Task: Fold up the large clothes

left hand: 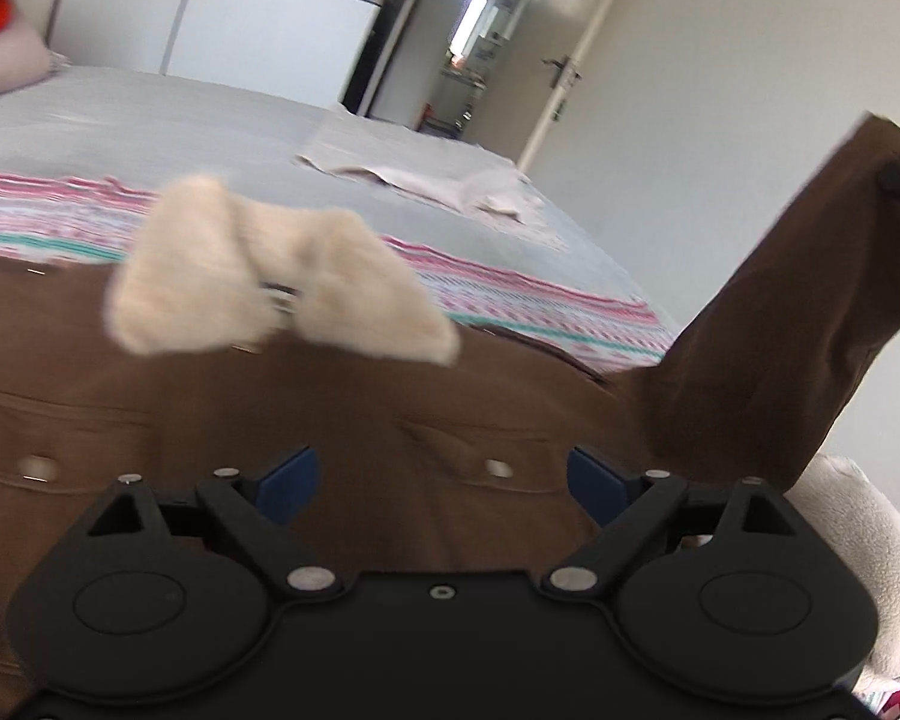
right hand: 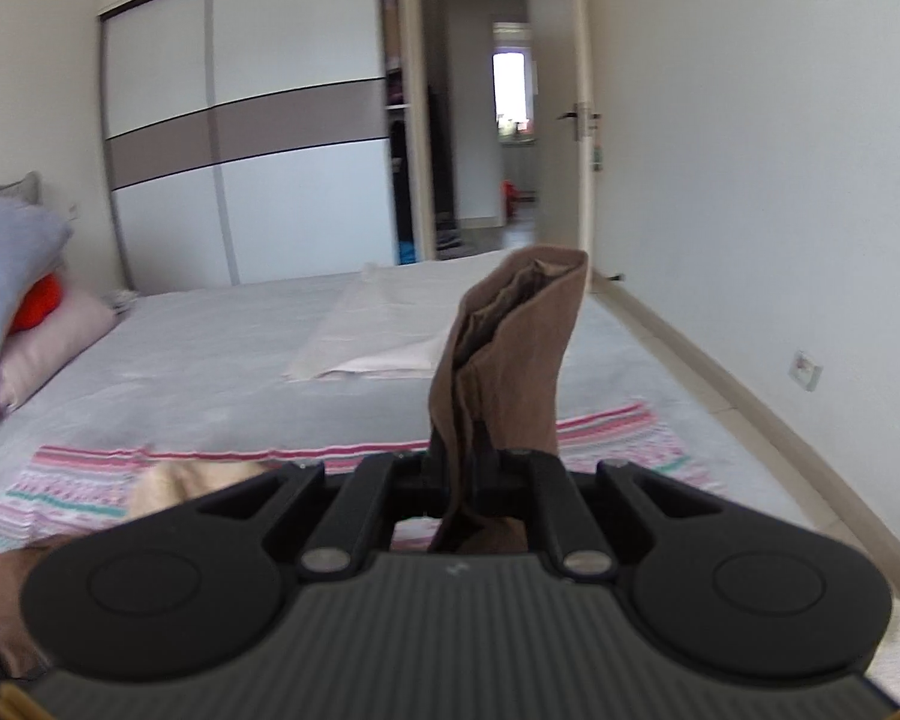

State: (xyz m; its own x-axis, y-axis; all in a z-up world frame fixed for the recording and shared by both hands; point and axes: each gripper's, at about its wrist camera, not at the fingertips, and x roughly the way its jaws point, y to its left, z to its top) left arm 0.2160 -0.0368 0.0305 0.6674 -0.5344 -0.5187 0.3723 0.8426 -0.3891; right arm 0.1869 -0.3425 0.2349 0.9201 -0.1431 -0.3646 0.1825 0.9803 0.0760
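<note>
Brown jacket [left hand: 342,420] lies on the bed [left hand: 210,120] near its edge, grey sheet bare beyond. Left gripper [left hand: 444,474] spread wide above it. Right gripper [right hand: 480,462] pinches a lifted sleeve [right hand: 510,348].

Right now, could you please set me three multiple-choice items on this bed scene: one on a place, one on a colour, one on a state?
1. Where does the folded beige cloth lie?
A. on the grey bed, beyond the striped cloth
B. on the floor
C. on the pillows

2. What colour is the jacket?
A. blue
B. brown
C. white

3. How do the grippers stand?
A. both open
B. both shut on cloth
C. right gripper shut on the jacket, left gripper open

Answers:
1 A, it rests flat on the bed, farther off than the stripes.
2 B, brown with a cream fleece collar.
3 C, the sleeve stands up pinched between the right fingers; the blue left fingers stand apart, holding nothing.
</note>
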